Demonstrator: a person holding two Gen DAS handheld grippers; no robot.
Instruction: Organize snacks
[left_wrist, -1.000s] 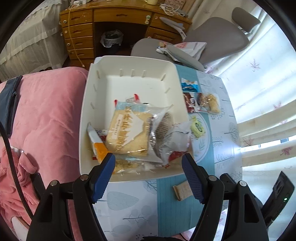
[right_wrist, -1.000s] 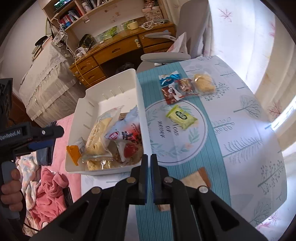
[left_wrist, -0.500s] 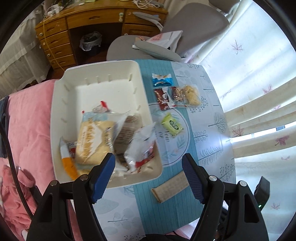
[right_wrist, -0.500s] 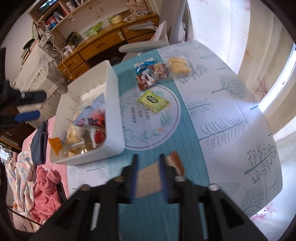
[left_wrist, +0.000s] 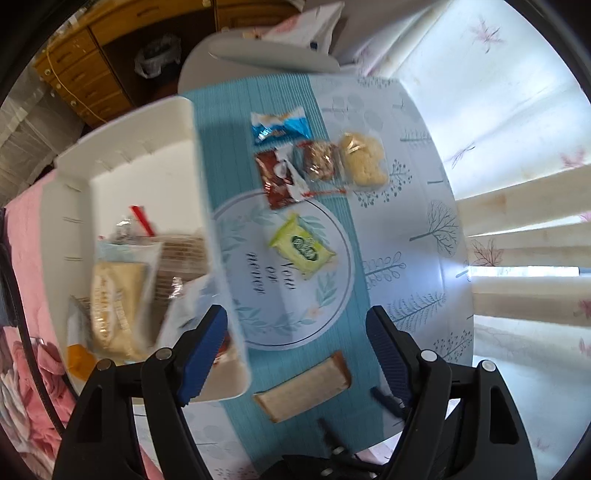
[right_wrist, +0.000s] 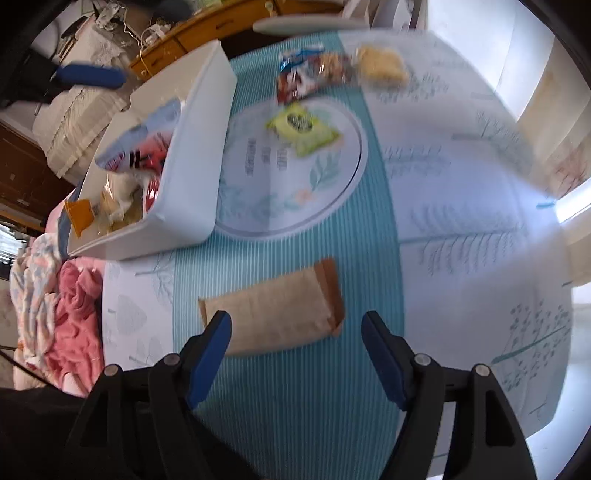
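Observation:
A white bin (left_wrist: 125, 173) (right_wrist: 192, 173) holding several snack packs stands at the table's left. A tan snack bar (left_wrist: 303, 387) (right_wrist: 273, 317) lies on the teal runner near the front edge. A green packet (left_wrist: 301, 249) (right_wrist: 301, 129) lies on the round print. Blue (left_wrist: 280, 127), brown (left_wrist: 280, 181) and yellow (left_wrist: 364, 158) packets lie further back. My left gripper (left_wrist: 295, 350) is open, high above the table. My right gripper (right_wrist: 295, 354) is open, low, its fingers either side of the tan bar's near edge.
A grey chair (left_wrist: 273, 55) and a wooden desk (left_wrist: 96, 70) stand beyond the table. Pink bedding (right_wrist: 70, 317) lies to the left. Curtains (left_wrist: 517, 184) hang on the right. The table's front edge is close below both grippers.
My right gripper has opened from shut and dropped toward the tan bar. My left gripper, still open, has swung right from over the bin to over the table's middle.

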